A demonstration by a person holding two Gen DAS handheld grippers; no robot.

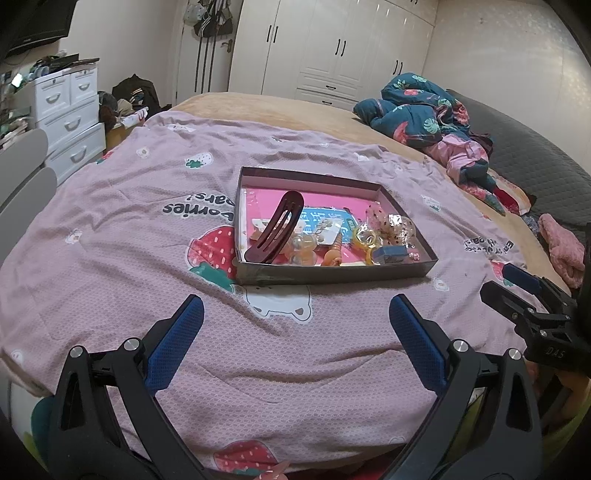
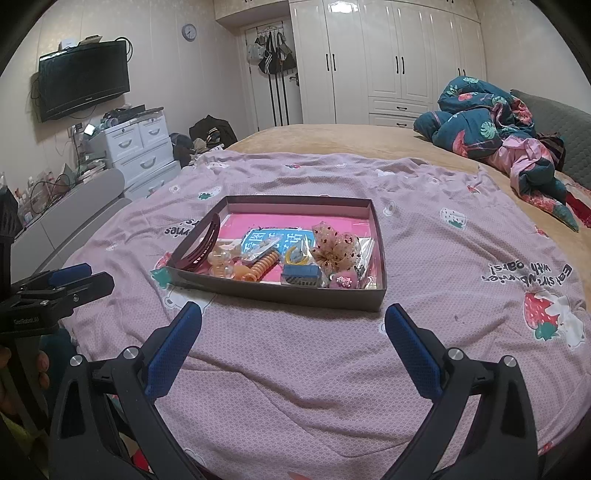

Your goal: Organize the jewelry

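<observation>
Where both tongs gape: untouched jewelry tray [image 1: 334,275].

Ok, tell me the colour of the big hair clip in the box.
Dark maroon hair clip, leaning on the box's left wall; clearest in the left wrist view.

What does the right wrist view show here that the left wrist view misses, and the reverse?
Only the right wrist view shows the wall clock, the whole TV, and a pink charm at the box's near corner. Only the left wrist view shows a pink fluffy item at the bed's right edge. Both show the box on the blanket, the maroon clip leaning inside it, the wardrobe, and both claws, left and right, open and empty.
</observation>
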